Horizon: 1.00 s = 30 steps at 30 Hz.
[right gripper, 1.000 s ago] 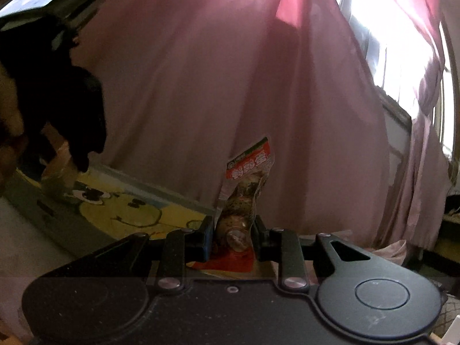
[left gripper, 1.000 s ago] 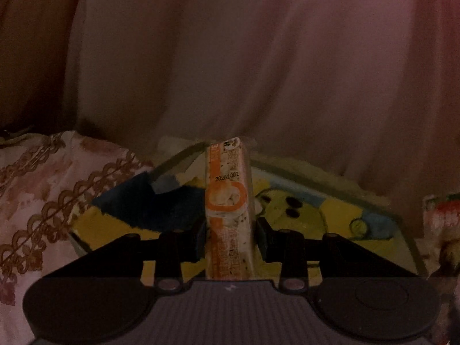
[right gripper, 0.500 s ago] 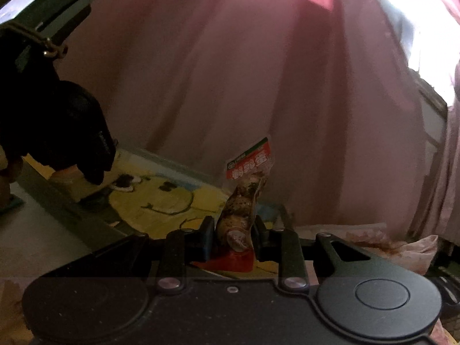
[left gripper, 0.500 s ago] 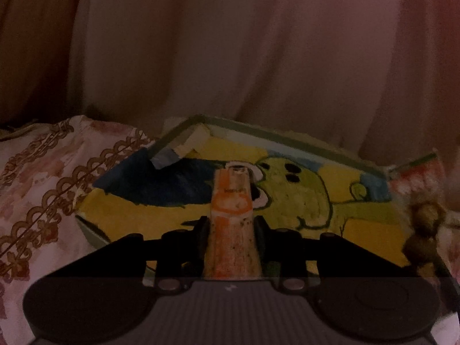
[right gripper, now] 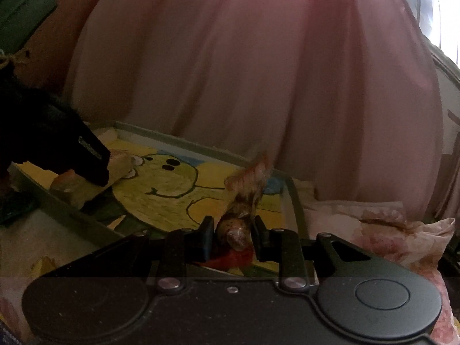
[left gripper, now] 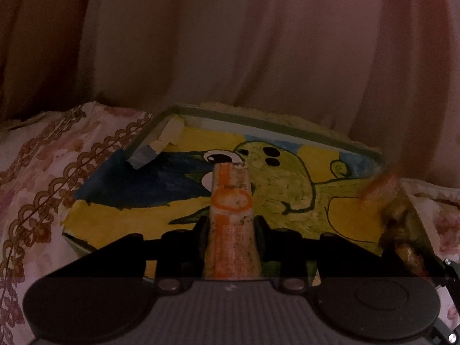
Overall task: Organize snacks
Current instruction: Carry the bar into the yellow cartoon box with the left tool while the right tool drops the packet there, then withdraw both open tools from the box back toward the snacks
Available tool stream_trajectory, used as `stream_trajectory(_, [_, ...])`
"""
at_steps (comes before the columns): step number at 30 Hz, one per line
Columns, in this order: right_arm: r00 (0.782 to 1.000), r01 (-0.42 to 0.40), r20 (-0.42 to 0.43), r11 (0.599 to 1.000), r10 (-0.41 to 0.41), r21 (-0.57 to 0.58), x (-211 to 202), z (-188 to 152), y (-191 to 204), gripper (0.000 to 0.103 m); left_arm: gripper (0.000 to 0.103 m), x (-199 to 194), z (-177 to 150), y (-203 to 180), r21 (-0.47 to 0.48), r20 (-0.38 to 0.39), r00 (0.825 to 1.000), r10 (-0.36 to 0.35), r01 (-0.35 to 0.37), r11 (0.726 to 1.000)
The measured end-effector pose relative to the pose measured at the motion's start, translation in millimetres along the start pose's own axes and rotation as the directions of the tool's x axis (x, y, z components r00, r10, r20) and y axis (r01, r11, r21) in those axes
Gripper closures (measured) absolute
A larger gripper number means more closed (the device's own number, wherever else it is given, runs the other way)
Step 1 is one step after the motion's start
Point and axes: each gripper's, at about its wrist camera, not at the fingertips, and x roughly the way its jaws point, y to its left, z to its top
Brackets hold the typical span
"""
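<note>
Jaws of the left gripper pinch an orange-and-white packet; those of the right gripper are clamped on a clear pouch of brown, speckled snacks with a red top.

Both tools hang over a shallow tray with a grey-green rim, its floor painted yellow with a green cartoon creature and a blue patch. It sits on a bed covered in a floral cloth with brown scalloped bands. Pink curtains close off the room behind, and daylight shows at the far right edge.

Seen from the left wrist, the packet runs lengthwise straight away from the camera, its far end over the blue patch and low to the tray. The pouch points forward and up, leaning a little right, red top blurred, above the tray's right side.

From the right wrist, the left gripper reaches in from the left, angled down.
</note>
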Motion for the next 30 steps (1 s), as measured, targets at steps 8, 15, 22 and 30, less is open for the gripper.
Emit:
stream_trajectory(8, [0.999, 0.034, 0.008, 0.999, -0.034, 0.02, -0.8, 2.2, 1.9, 0.064, 0.061, -10.1, 2.8, -5.6, 0.003, 0.012, 1.0, -0.001, 0.001, 1.0])
stream_trajectory(15, [0.993, 0.079, 0.082, 0.994, -0.085, 0.078, -29.4, 16.6, -4.3, 0.027, 0.027, -44.5, 2.7, -9.5, 0.021, 0.092, 0.995, -0.024, 0.022, 1.0])
stream_trajectory(22, [0.972, 0.136, 0.177, 0.984, -0.155, 0.116, -83.8, 30.5, -10.8, 0.001, 0.001, -105.1, -0.1, -10.9, 0.062, 0.21, 0.977, -0.032, 0.02, 0.998])
stream_trajectory(30, [0.948, 0.176, 0.241, 0.973, -0.209, 0.153, -150.4, 33.0, -12.3, 0.001, 0.001, -172.4, -17.5, -5.0, 0.121, 0.289, 0.955, -0.071, 0.037, 0.992])
